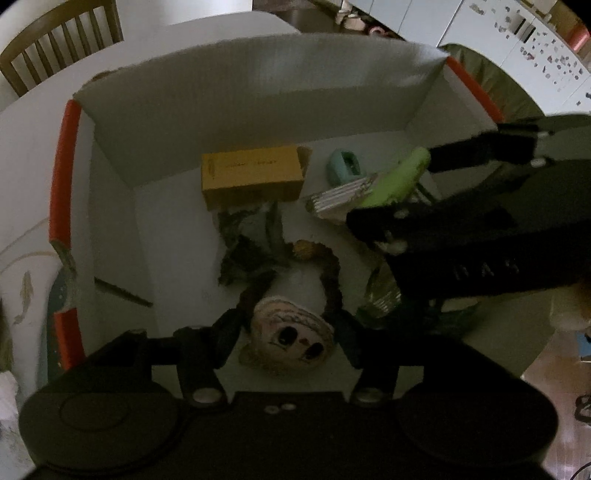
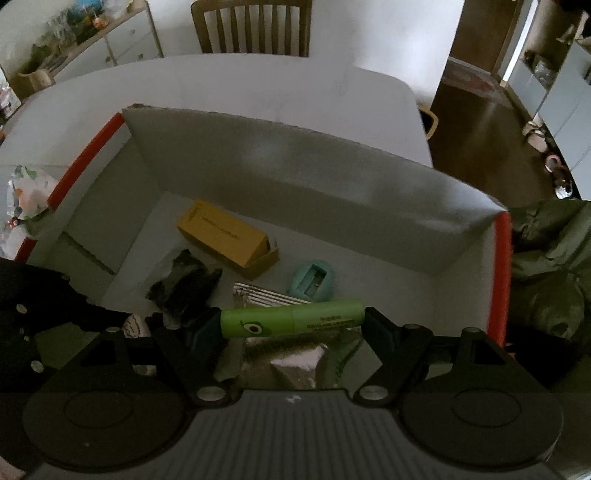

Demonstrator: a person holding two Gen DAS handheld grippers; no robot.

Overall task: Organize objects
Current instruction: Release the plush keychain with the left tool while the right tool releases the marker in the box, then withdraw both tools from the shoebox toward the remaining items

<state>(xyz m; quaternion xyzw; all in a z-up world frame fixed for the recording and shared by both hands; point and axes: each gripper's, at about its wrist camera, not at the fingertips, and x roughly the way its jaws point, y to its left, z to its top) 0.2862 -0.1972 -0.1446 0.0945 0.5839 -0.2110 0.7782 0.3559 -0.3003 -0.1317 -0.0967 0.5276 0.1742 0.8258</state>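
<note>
The green tube (image 2: 291, 319) lies crosswise between the fingers of the right gripper (image 2: 293, 325), gripped at its two ends and held level just above the contents of the box (image 2: 280, 177). It carries a cartoon eye and a line of dark print. In the left wrist view the same tube (image 1: 397, 177) shows tilted at the right side of the box, caught in the right gripper (image 1: 399, 188) that reaches in from the right.

The left gripper (image 1: 286, 332) holds a round plush face (image 1: 291, 332) between its fingers; the pads (image 1: 227, 332) sit against its sides, low over the box floor. A dark braided cord (image 1: 332, 280) loops up from the plush toward a crumpled dark cloth (image 1: 247, 251).

Further back on the box floor, a yellow carton (image 1: 253, 177) lies on its side near the far wall. Right of it stands a small teal sharpener (image 1: 343, 168). A striped packet (image 1: 340, 201) lies between the sharpener and the tube, and a shiny foil wrapper (image 2: 295, 363) lies beneath the right gripper.

The box is white cardboard with red tape (image 1: 62, 170) along its side rims. It sits on a white worktop (image 2: 258, 85), with a wooden chair (image 2: 253, 27) behind it. An olive-green cloth (image 2: 550, 266) lies heaped to the right of the box.
</note>
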